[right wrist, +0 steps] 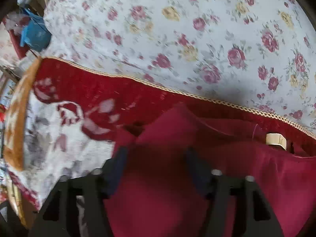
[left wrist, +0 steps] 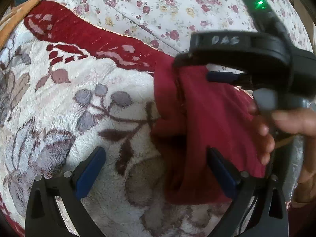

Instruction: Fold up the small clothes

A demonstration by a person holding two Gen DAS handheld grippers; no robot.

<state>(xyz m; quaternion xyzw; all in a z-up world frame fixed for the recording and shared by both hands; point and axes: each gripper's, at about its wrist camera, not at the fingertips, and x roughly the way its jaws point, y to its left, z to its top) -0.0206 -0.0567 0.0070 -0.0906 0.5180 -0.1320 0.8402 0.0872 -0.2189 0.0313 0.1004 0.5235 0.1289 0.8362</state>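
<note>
A dark red garment lies bunched on the fleece blanket. My left gripper stands open low over the blanket, its right pad against the garment's near edge and its left pad over bare fleece. In the left wrist view my right gripper, held by a hand, sits at the garment's far end. Its jaws stand apart, the cloth rising to them. In the right wrist view that gripper is blurred and open, with the red garment between its fingers. A white label shows on the cloth.
The blanket has a red border with a braided edge. Beyond it stretches a rose-print bedsheet. An orange cloth lies at the left edge, and something blue sits off the bed at the far left.
</note>
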